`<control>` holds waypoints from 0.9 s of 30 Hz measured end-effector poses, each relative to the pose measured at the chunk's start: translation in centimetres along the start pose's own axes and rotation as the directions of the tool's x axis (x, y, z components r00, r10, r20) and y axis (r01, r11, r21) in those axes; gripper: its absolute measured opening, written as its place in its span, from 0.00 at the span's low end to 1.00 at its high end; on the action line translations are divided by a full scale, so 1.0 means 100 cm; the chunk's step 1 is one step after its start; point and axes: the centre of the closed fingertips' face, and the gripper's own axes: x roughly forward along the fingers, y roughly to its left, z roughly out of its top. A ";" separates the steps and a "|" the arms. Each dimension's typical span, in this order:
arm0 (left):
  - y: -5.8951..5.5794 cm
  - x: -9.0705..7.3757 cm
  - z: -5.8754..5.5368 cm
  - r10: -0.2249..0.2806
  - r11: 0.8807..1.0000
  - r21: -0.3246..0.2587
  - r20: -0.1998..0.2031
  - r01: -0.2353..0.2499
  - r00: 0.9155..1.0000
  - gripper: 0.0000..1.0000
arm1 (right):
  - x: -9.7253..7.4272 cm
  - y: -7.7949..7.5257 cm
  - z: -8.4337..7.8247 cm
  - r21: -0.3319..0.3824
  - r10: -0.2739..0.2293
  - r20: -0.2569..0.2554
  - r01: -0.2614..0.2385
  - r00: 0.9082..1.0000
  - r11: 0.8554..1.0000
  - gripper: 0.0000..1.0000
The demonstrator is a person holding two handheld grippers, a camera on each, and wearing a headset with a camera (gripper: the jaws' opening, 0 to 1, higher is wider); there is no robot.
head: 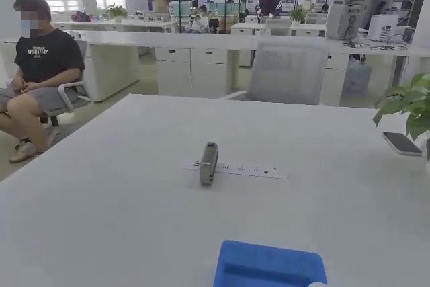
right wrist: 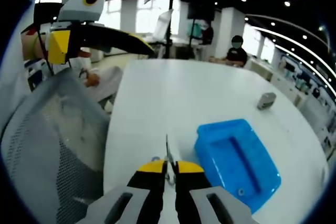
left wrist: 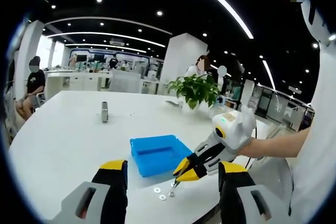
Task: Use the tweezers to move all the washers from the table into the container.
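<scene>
My right gripper (right wrist: 168, 167) clamps the tweezers (right wrist: 167, 148) tip-down over washers (left wrist: 163, 198) just beside the container (left wrist: 155, 153), likely for a short carry; my left gripper (left wrist: 173, 169) hangs with its jaws apart.

The left gripper (left wrist: 173, 167) has two broad black jaws capped with yellow, and each jaw rises from a pale grey moulded base with a dark slot in it. The right gripper (left wrist: 185, 172) has a rounded white housing with a small green light on top. Below that is a black section with pale stripes, then narrow jaws tipped in yellow. The person wears a white short-sleeved shirt (left wrist: 321, 124).
</scene>
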 end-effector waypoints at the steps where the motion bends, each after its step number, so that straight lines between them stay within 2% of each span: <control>1: 0.000 0.000 0.000 0.000 1.000 0.000 0.001 0.000 1.000 0.71 | 0.000 -0.001 0.000 0.003 -0.006 -0.001 0.006 1.000 1.000 0.03; 5: -0.001 0.000 0.001 0.000 1.000 0.003 0.002 0.000 1.000 0.71 | -0.002 -0.007 -0.002 0.028 -0.030 -0.008 0.031 1.000 0.999 0.02; 7: -0.001 0.000 0.001 -0.003 1.000 0.002 0.003 0.003 1.000 0.71 | -0.003 -0.007 -0.002 0.062 -0.023 0.011 0.023 1.000 0.998 0.02; 9: -0.002 0.000 0.001 -0.005 1.000 0.002 0.005 0.005 1.000 0.71 | -0.002 -0.009 -0.001 0.133 -0.026 0.053 0.019 0.998 0.991 0.02; 10: -0.002 0.000 0.001 -0.006 1.000 0.002 0.004 0.006 1.000 0.71 | -0.003 -0.011 -0.002 0.158 -0.030 0.055 0.021 0.998 0.987 0.02; 12: -0.002 0.000 0.001 -0.005 1.000 0.005 0.003 0.005 1.000 0.71 | -0.007 -0.016 -0.003 0.164 -0.037 0.052 0.028 0.998 0.986 0.02; 15: -0.001 -0.001 0.002 -0.002 1.000 -0.001 0.011 0.002 1.000 0.71 | -0.014 -0.018 0.006 0.190 -0.041 0.091 0.023 0.995 0.982 0.02; 20: -0.001 -0.002 0.000 0.001 1.000 0.001 0.008 -0.001 1.000 0.71 | -0.024 -0.023 0.016 0.194 -0.050 0.106 0.028 0.993 0.981 0.02; 27: 0.000 -0.003 0.001 0.009 1.000 0.010 0.009 -0.010 1.000 0.72 | -0.039 -0.038 0.039 0.214 -0.062 0.160 0.026 0.985 0.976 0.02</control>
